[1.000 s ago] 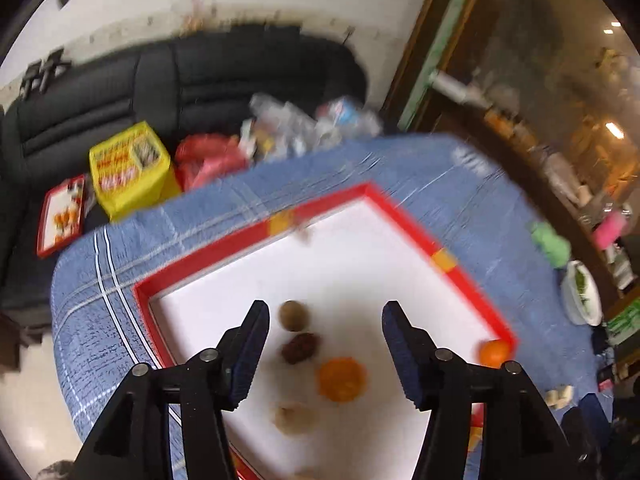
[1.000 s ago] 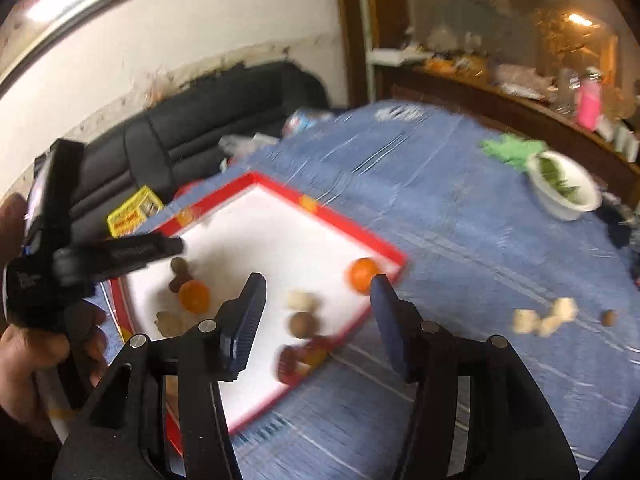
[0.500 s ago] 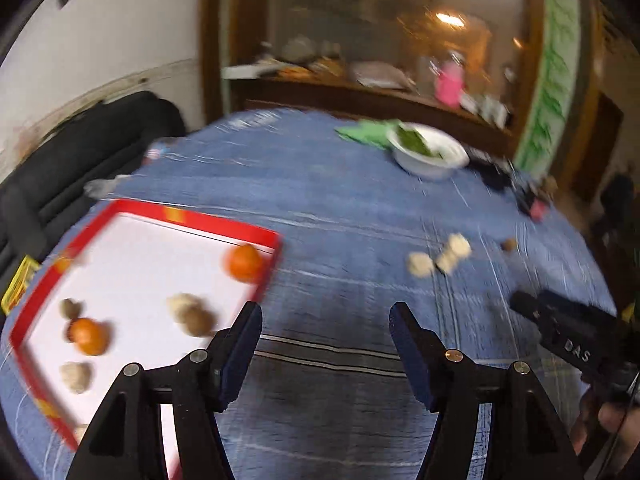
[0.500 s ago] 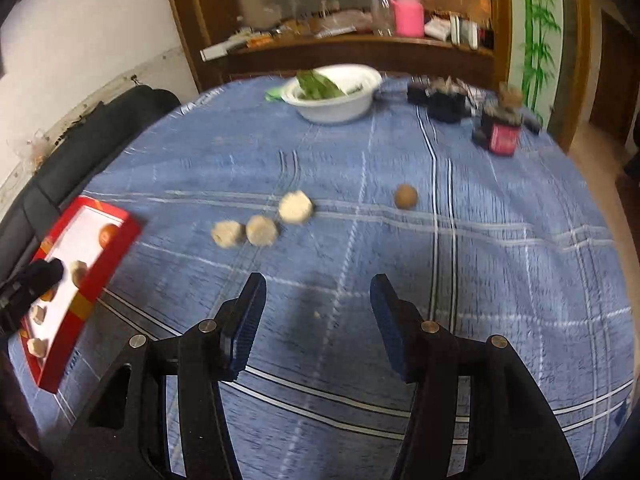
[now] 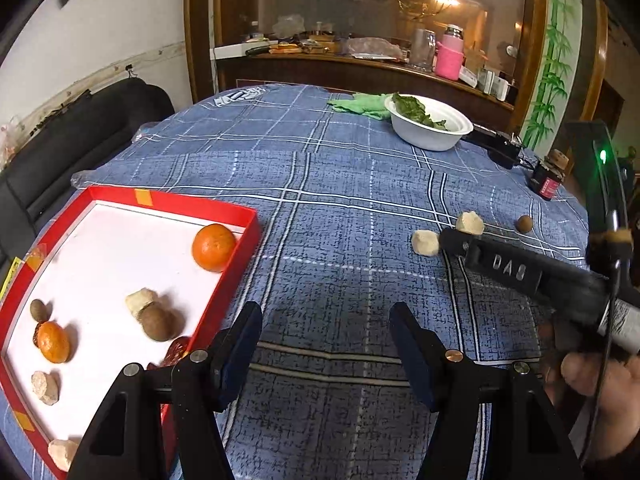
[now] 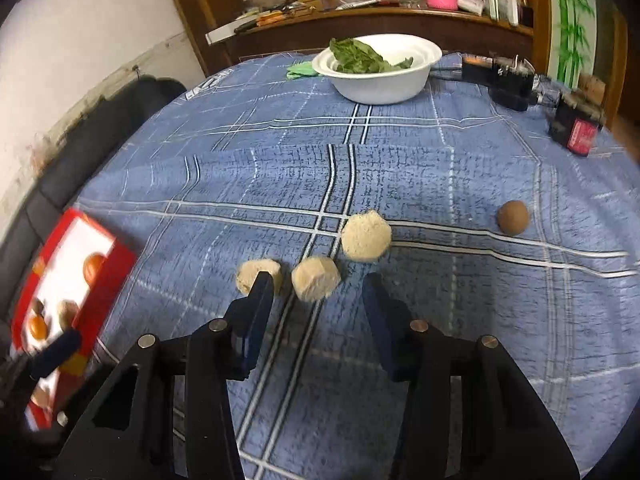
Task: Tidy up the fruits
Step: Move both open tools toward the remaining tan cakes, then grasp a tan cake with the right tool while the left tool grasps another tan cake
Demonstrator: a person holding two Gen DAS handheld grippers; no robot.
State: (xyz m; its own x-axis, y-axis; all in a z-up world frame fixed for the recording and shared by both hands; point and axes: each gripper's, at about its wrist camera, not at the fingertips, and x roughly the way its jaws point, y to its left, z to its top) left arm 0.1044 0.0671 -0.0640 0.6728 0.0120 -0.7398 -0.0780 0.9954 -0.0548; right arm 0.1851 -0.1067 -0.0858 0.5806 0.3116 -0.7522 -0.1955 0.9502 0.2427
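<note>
A red-rimmed white tray [image 5: 236, 216] lies at the left of the blue plaid table and holds an orange [image 5: 213, 247], a smaller orange [image 5: 53, 341], brown fruits [image 5: 158, 322] and pale lumps. My left gripper [image 5: 324, 320] is open and empty over bare cloth beside the tray. Three pale lumps lie on the cloth in the right wrist view; my right gripper [image 6: 318, 294] is open just before the middle lump [image 6: 316, 279], with another lump [image 6: 366, 235] behind and one [image 6: 256, 272] partly hidden by my left finger. A brown fruit [image 6: 513, 217] lies to the right. The tray also shows at the left edge [image 6: 116, 248].
A white bowl of green leaves [image 6: 376, 80] stands at the far side with a green cloth [image 5: 360, 104] beside it. Black devices [image 6: 508, 80] and a small red-labelled box [image 6: 578, 132] lie at the far right. A black sofa [image 5: 80, 136] is behind the table.
Both views swung right from the tray to the open table. The right gripper has come close to the three pale lumps. Both grippers stay open.
</note>
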